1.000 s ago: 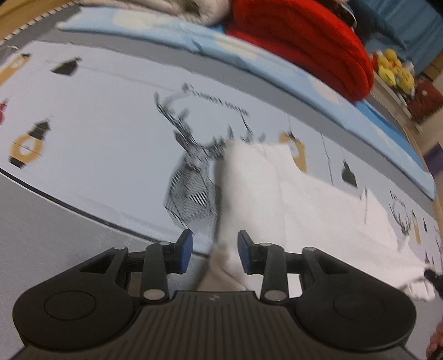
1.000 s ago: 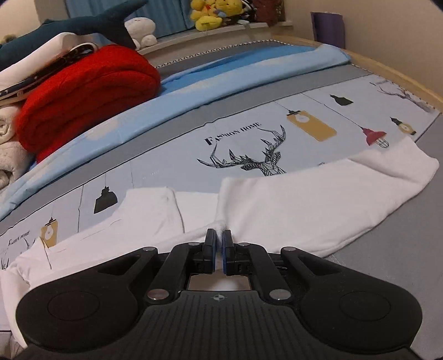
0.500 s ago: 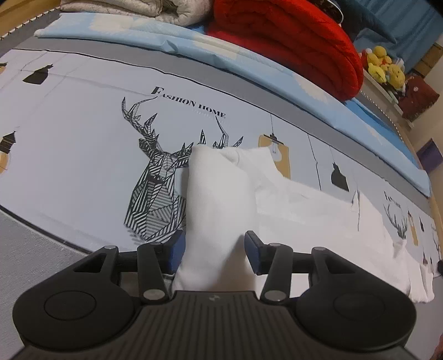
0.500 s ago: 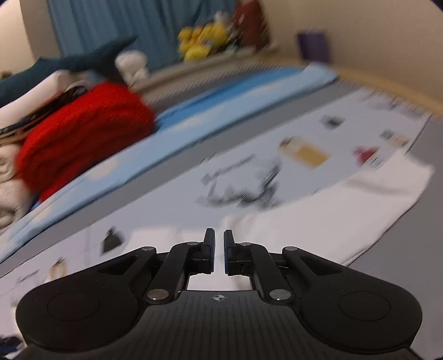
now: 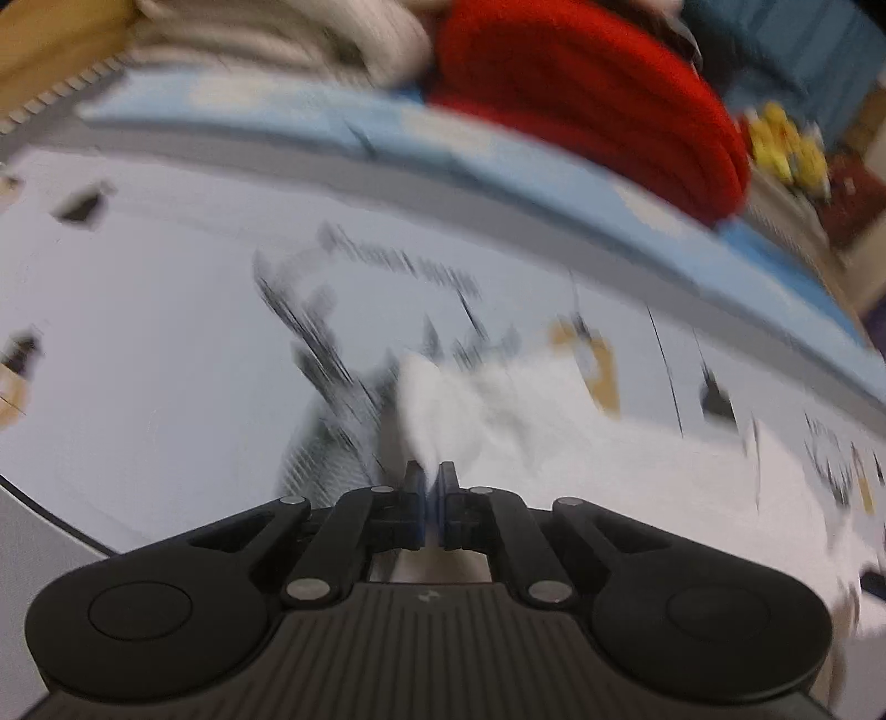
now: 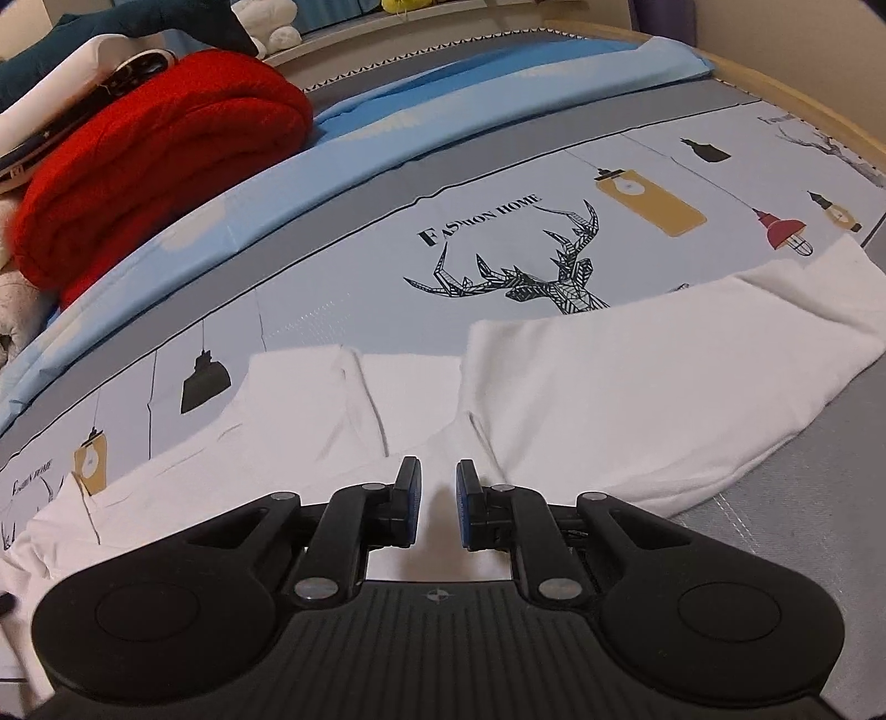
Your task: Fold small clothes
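A white garment [image 6: 609,399] lies flat on the printed bed sheet, partly folded, one sleeve [image 6: 299,404] spread to the left. My right gripper [image 6: 437,512] is open over the garment's near edge and holds nothing. In the blurred left wrist view the same white garment [image 5: 554,421] stretches to the right. My left gripper [image 5: 431,501] is shut on a raised fold of the white cloth at its near left end.
A red folded blanket [image 6: 155,160] and stacked bedding [image 5: 288,39] sit at the back of the bed. Plush toys [image 5: 786,144] sit on a shelf behind. A wooden bed frame [image 6: 775,83] edges the right side. Grey sheet [image 6: 803,526] lies near the front.
My left gripper closed on the white cloth, having been open around it. My right gripper opened, having been shut, and its view settled from blur.
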`<act>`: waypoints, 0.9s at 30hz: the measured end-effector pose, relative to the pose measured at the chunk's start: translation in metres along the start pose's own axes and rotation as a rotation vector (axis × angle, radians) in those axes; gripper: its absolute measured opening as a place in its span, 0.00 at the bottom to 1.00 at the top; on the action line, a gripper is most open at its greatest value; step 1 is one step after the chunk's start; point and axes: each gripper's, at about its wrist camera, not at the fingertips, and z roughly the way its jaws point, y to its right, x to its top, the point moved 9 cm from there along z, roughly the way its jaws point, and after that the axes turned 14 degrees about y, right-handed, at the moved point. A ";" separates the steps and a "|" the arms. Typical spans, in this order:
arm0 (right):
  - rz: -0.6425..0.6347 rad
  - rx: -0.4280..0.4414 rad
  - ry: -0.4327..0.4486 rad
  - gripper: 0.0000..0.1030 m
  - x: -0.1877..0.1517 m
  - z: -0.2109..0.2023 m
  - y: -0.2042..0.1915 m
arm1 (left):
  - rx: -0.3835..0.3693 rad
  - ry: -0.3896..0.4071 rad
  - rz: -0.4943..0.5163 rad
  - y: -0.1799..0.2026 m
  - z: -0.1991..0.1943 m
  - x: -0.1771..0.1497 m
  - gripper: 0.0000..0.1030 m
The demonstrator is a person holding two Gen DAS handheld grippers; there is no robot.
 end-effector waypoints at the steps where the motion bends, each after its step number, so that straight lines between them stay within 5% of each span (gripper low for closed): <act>1: -0.004 0.002 0.004 0.13 0.001 0.001 -0.001 | 0.019 0.021 -0.014 -0.007 -0.002 0.007 0.04; 6: -0.026 0.009 -0.007 0.13 0.000 0.005 -0.009 | 0.069 -0.053 -0.023 -0.022 -0.003 0.005 0.21; 10: -0.056 -0.001 -0.027 0.13 -0.004 0.005 -0.012 | 0.006 -0.061 -0.047 -0.012 -0.025 0.008 0.30; 17: -0.100 -0.045 -0.123 0.15 -0.026 0.014 0.005 | -0.019 -0.237 -0.119 -0.027 -0.045 -0.037 0.30; 25: -0.115 -0.038 -0.170 0.14 -0.043 0.022 0.007 | -0.044 -0.287 -0.124 -0.034 -0.042 -0.065 0.29; 27: -0.115 -0.029 -0.158 0.03 -0.043 0.021 0.006 | -0.049 -0.292 -0.103 -0.035 -0.042 -0.069 0.16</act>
